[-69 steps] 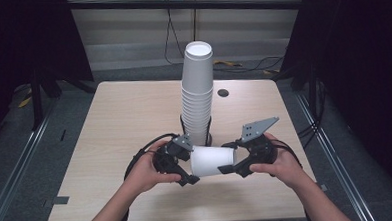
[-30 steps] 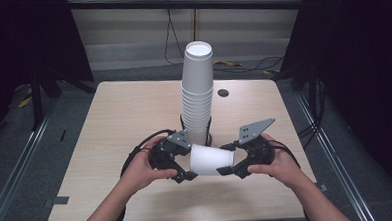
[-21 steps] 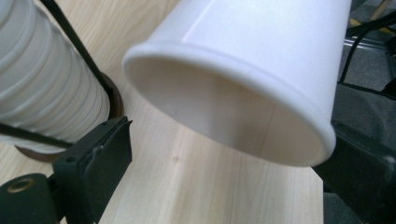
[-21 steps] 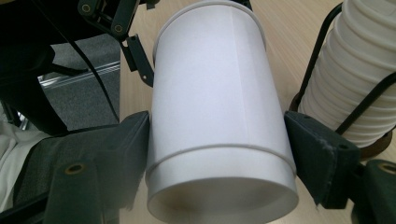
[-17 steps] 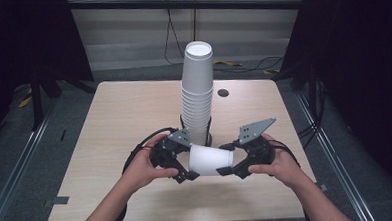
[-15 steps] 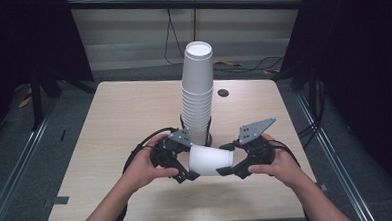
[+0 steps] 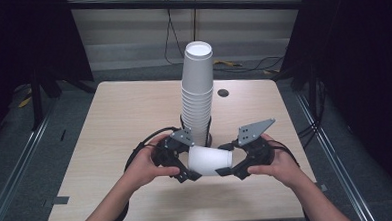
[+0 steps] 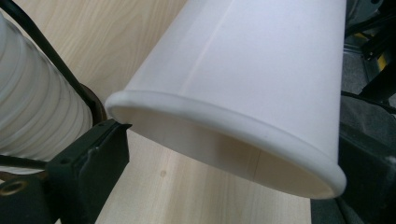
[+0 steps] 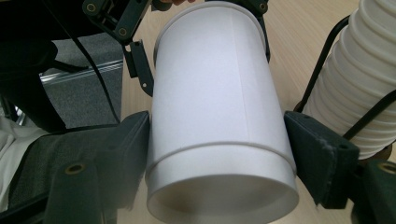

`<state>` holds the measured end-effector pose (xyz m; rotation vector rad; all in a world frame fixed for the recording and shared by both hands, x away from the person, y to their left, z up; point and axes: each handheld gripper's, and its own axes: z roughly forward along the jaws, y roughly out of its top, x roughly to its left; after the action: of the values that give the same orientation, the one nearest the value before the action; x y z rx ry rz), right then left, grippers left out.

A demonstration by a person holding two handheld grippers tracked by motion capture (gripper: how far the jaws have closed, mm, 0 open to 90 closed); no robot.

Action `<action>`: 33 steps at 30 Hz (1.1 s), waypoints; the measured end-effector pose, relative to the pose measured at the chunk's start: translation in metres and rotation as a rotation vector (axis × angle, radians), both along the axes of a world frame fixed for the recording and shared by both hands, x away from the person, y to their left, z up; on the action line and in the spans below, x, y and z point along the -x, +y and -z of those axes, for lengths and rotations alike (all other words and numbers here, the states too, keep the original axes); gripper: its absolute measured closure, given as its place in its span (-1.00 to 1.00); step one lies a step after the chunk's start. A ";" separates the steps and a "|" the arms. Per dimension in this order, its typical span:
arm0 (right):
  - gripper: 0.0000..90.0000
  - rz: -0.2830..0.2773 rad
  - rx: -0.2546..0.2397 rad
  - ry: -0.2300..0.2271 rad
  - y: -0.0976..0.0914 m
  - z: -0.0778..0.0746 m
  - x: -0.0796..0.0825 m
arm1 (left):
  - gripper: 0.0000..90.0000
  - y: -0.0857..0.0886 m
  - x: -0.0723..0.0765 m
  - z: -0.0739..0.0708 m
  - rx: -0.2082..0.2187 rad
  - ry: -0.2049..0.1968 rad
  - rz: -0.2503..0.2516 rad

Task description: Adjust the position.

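1. since a moment ago your left gripper (image 7: 182, 166) jaws have just been closing again after springing wide, the paper cup (image 7: 209, 160) rim between them.
2. high view: the cup lies sideways between both grippers, just before the cup stack (image 7: 198, 95).
3. left gripper view: the rim (image 8: 224, 135) meets one jaw; i cannot tell if it's pinched.
4. right gripper view: your right gripper (image 9: 217, 154) clamps the cup's base end.

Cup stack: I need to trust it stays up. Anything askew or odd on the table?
The stack stands upright on the table, nothing spilled. Only oddity: one cup lies sideways in the air between the left gripper and right gripper, the right one clamped near its base.
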<state>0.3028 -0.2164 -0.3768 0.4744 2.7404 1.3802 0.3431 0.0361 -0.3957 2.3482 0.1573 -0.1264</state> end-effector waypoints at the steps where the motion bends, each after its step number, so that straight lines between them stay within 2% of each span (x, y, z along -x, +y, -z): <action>1: -0.43 0.002 0.004 -0.003 0.000 0.000 0.000 | -0.86 0.000 0.000 0.000 0.000 -0.004 0.000; 10: -0.43 -0.008 0.005 -0.013 0.001 -0.001 0.000 | -0.85 -0.001 0.002 -0.003 -0.013 -0.016 0.001; 15: -0.44 -0.010 0.006 -0.022 0.002 -0.001 0.000 | -0.91 -0.001 0.000 -0.003 0.020 0.031 -0.023; 16: -0.44 -0.012 0.010 -0.027 0.002 -0.001 0.000 | -0.91 -0.001 -0.001 -0.003 0.015 0.034 -0.024; 21: -0.44 -0.016 0.010 -0.025 0.002 0.001 0.000 | -0.90 -0.001 -0.001 -0.003 0.017 0.028 -0.023; 23: -0.44 -0.014 0.009 -0.028 0.001 0.001 -0.001 | -0.89 0.000 -0.001 -0.005 0.010 0.010 -0.018; 29: -0.43 -0.014 0.005 -0.021 0.000 0.002 -0.001 | -0.85 0.000 0.000 -0.007 0.020 0.015 -0.028; 33: -0.44 -0.011 0.021 -0.027 0.002 0.001 -0.001 | -0.85 0.000 0.001 -0.008 0.006 0.010 -0.027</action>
<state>0.3038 -0.2145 -0.3780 0.4365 2.7373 1.3486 0.3425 0.0358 -0.3876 2.3390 0.1931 -0.1248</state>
